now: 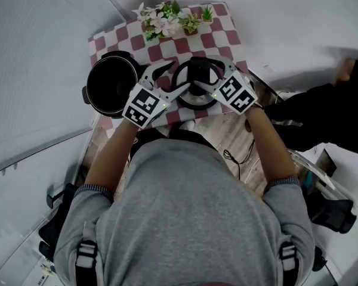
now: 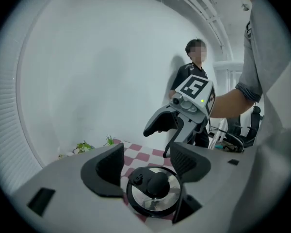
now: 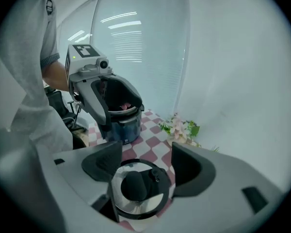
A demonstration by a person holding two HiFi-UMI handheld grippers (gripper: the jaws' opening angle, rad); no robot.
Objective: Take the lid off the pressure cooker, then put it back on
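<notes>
The pressure cooker pot (image 1: 110, 87) stands uncovered at the left of the checkered cloth (image 1: 224, 37); in the right gripper view the pot (image 3: 122, 123) sits behind my left gripper (image 3: 117, 111). Its lid (image 1: 197, 87), silver with a black knob and rim, lies flat on the cloth to the right of the pot. My left gripper (image 1: 174, 80) and my right gripper (image 1: 207, 75) hover over the lid from either side. Both are open and hold nothing. The lid (image 2: 153, 191) shows below and between the left jaws, and the lid (image 3: 135, 192) likewise below the right jaws.
A small pot of pink flowers (image 1: 164, 21) and green sprigs stand at the cloth's far edge. A person in black (image 1: 322, 118) is close by on the right, and shows again in the left gripper view (image 2: 191, 79). White walls curve around the table.
</notes>
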